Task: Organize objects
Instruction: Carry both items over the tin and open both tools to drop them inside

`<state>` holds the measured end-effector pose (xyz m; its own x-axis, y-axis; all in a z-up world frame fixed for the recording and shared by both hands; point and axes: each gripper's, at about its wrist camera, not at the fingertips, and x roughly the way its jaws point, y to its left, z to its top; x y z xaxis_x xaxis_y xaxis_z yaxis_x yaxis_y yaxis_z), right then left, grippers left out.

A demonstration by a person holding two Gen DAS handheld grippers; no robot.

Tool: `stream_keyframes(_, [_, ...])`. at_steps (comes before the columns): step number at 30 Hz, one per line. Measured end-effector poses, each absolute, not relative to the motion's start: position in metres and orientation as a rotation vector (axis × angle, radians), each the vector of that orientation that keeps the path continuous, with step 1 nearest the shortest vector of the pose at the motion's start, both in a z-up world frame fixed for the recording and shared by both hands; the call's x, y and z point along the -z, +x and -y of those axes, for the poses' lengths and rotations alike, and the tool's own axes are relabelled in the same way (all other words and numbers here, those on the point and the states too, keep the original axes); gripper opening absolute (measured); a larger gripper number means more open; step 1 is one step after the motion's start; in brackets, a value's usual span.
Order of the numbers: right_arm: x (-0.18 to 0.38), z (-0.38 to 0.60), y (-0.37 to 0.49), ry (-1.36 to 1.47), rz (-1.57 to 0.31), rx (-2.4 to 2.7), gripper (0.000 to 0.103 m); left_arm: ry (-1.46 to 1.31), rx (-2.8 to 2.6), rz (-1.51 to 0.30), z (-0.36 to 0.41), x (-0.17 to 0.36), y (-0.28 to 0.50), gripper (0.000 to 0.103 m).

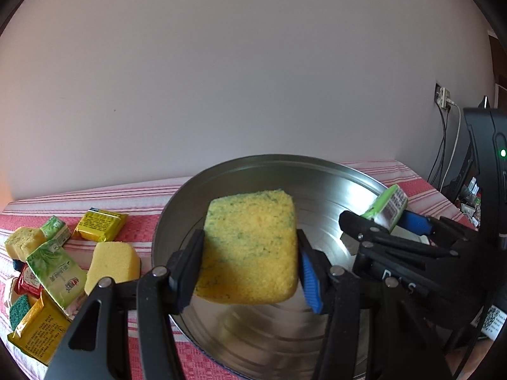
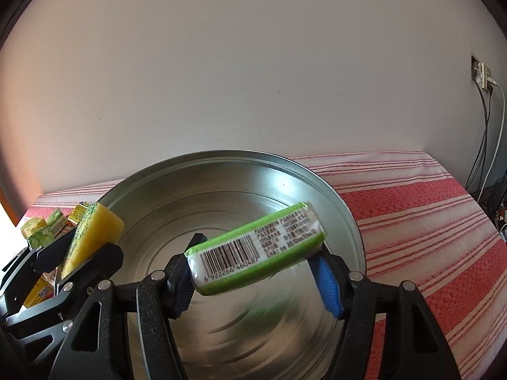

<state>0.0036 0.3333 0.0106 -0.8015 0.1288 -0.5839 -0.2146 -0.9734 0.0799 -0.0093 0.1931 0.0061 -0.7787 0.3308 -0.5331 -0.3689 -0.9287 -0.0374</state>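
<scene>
My left gripper point(image 1: 248, 269) is shut on a yellow sponge point(image 1: 250, 243) with green flecks and holds it above the round metal tray point(image 1: 317, 171). My right gripper point(image 2: 253, 269) is shut on a green and white tissue pack point(image 2: 256, 247) with a barcode, also above the tray point(image 2: 332, 196). The right gripper shows in the left wrist view point(image 1: 383, 221) with the pack point(image 1: 388, 205). The left gripper with the sponge point(image 2: 92, 234) shows at the left of the right wrist view.
A pile lies left of the tray on the red striped cloth point(image 1: 139, 224): yellow sponges point(image 1: 111, 262), green tissue packs point(image 1: 57, 272), yellow packets point(image 1: 101, 223). A wall stands behind. Cables and a socket point(image 2: 483, 79) are at the right.
</scene>
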Motion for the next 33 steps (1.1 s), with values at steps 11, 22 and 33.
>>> stream_keyframes(11, [-0.02, -0.343, 0.016, -0.799, -0.388, -2.849, 0.082, -0.698, -2.787, -0.141, -0.182, -0.018, 0.007, 0.098])
stream_keyframes(22, [-0.017, -0.355, 0.021, -0.7, -0.476, -2.835, 0.082, -0.679, -2.823, -0.167, -0.172, -0.022, 0.013, 0.099])
stream_keyframes(33, [-0.019, -0.36, 0.043, -0.485, -0.609, -2.802, 0.082, -0.662, -2.867, -0.152, -0.149, -0.025, 0.023, 0.099])
